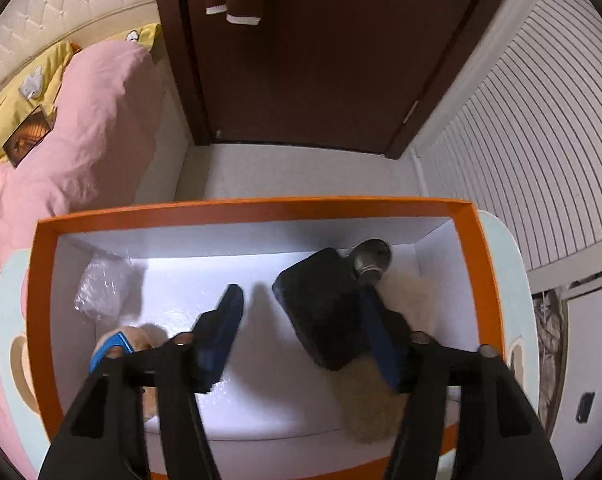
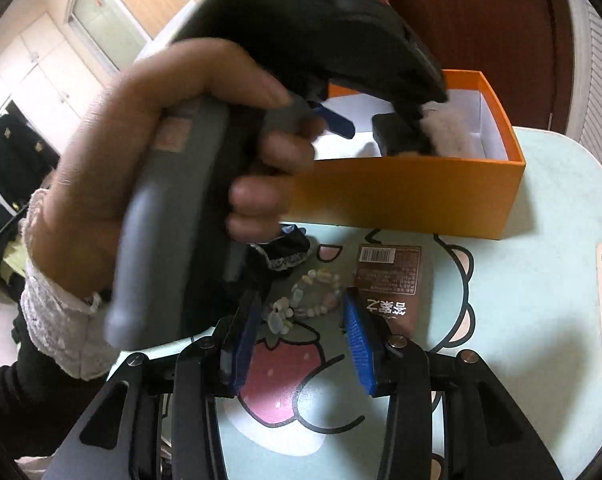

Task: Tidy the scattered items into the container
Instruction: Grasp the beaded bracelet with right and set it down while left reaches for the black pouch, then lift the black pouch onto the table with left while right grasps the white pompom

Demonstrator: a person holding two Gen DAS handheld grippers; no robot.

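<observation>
The orange box [image 1: 245, 210] with a white inside lies below my left gripper [image 1: 299, 290], whose jaws stand open inside it. A flat black case [image 1: 321, 312] rests between the fingers against the right pad; the left pad is clear of it. In the right wrist view my right gripper [image 2: 303, 308] hovers open just over the table. A pale bead bracelet [image 2: 321, 280] lies at its fingertips, untouched. A black lace scrunchie [image 2: 287, 254] and a brown packet [image 2: 389, 276] lie beyond it, in front of the orange box [image 2: 401, 192].
Inside the box lie a crinkled clear bag [image 1: 97, 288], a fluffy cream item [image 1: 373, 408], a blue clip [image 1: 111, 350] and a silvery round piece [image 1: 371, 258]. A hand [image 2: 149, 152] holding the left gripper fills the right view's left side. The pale cartoon-print table [image 2: 521, 240] bears everything.
</observation>
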